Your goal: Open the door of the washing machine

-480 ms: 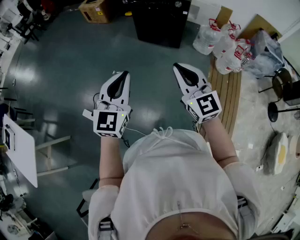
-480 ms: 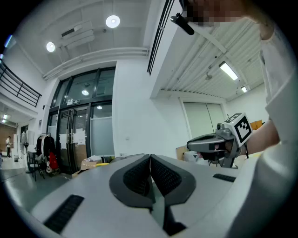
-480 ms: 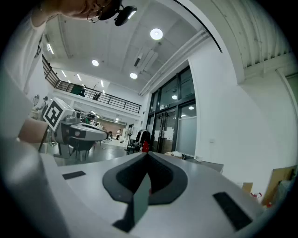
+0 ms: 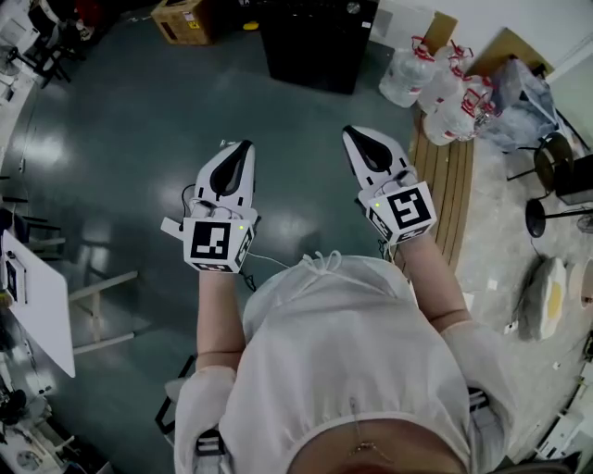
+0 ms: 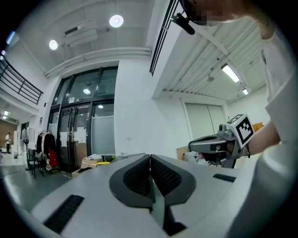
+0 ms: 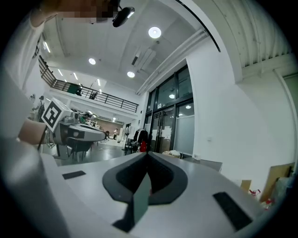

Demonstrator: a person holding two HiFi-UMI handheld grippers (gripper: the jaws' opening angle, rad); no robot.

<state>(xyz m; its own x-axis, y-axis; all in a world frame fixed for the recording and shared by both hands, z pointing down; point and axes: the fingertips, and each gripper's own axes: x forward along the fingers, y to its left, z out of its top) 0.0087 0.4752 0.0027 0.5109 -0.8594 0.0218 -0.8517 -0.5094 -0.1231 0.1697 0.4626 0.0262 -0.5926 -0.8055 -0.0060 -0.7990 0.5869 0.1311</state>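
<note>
A black boxy appliance (image 4: 320, 42) stands on the floor ahead of me; no door shows on it from here, and I cannot tell if it is the washing machine. My left gripper (image 4: 243, 148) is held level in front of my chest, its jaws shut with nothing between them (image 5: 150, 160). Beside it, my right gripper (image 4: 354, 134) is also level and shut on nothing (image 6: 146, 158). Both point toward the appliance and stay well short of it. Each gripper shows in the other's view: the right one (image 5: 193, 145) and the left one (image 6: 100, 134).
A cardboard box (image 4: 190, 20) sits left of the appliance. Bagged water bottles (image 4: 445, 88) and a wooden pallet (image 4: 449, 185) lie to the right, with black chairs (image 4: 556, 167) beyond. A white table (image 4: 37, 305) stands at the left. Glass doors (image 5: 79, 135) close the hall.
</note>
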